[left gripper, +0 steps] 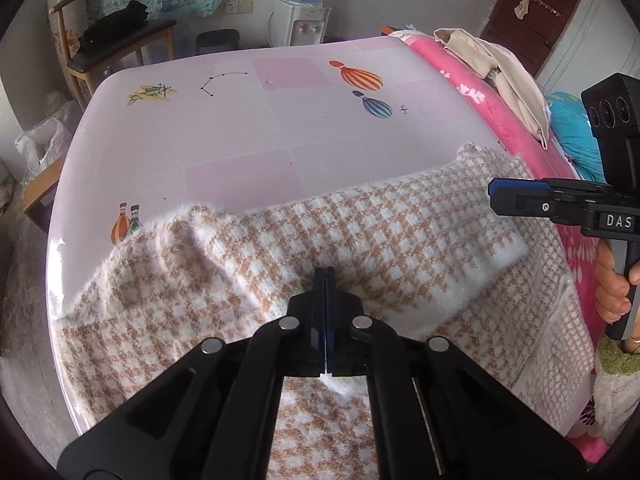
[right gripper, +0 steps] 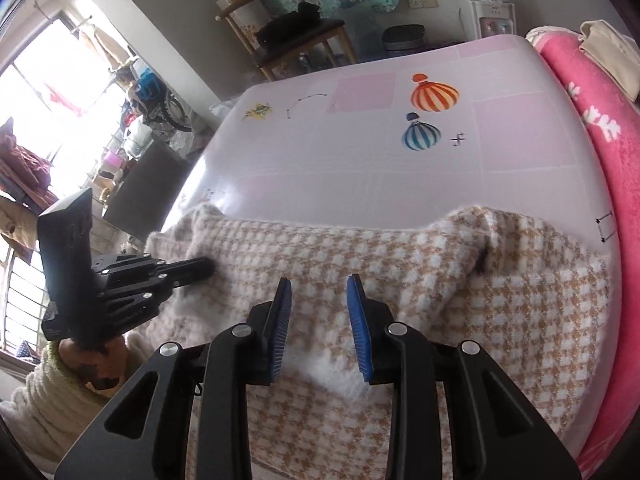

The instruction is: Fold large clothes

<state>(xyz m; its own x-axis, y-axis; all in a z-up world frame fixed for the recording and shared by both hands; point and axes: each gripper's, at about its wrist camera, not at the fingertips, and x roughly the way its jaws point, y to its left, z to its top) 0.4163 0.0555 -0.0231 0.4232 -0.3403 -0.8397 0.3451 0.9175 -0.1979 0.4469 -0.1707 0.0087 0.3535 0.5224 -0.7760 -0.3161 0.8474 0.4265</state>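
Observation:
A fluffy tan-and-white houndstooth sweater (left gripper: 304,232) lies partly folded across the near part of the pink table (left gripper: 240,128); it also shows in the right wrist view (right gripper: 400,252). My left gripper (left gripper: 325,276) is shut on a white fuzzy edge of the sweater, pinched between its pads. It appears in the right wrist view (right gripper: 200,266) at the sweater's left end. My right gripper (right gripper: 319,284) is open and empty, just above the sweater's middle. It is seen from the side in the left wrist view (left gripper: 500,192) at the right.
A pink blanket (right gripper: 600,128) with beige cloth (left gripper: 492,64) on it lies along the table's right side. A wooden chair (left gripper: 116,44) and a water dispenser (left gripper: 300,20) stand beyond the far edge. The table (right gripper: 360,160) has balloon prints.

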